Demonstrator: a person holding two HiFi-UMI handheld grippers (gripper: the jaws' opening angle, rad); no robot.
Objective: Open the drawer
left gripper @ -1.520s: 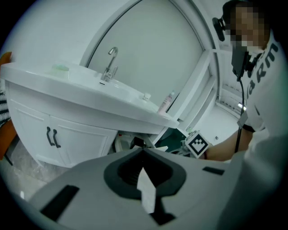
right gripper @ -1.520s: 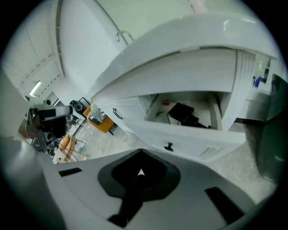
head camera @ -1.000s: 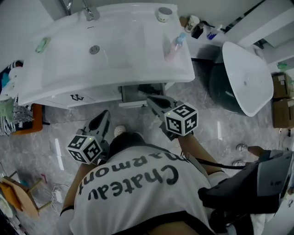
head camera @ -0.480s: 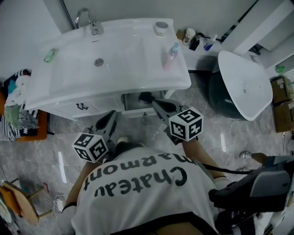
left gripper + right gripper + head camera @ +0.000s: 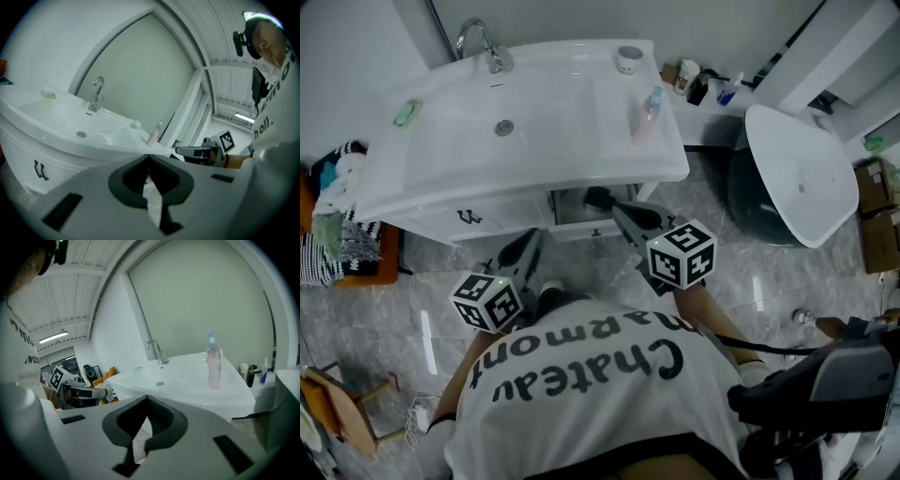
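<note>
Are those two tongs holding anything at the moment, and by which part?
Nothing is held. The left tongs and the right tongs are both shut and empty, in front of the sink.

Drawer mostly beneath sink

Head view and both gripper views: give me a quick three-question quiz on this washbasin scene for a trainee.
1. True or false: the right gripper is holding the pink bottle.
2. In the head view, which item sits on the left edge of the washbasin? A) green soap B) pink bottle C) small jar
3. Are the jaws of the left gripper apart or together, and is anything between them?

Key
1. False: the bottle stands on the washbasin's right edge, and that gripper is shut and empty.
2. A
3. Together, with nothing between them.
</note>
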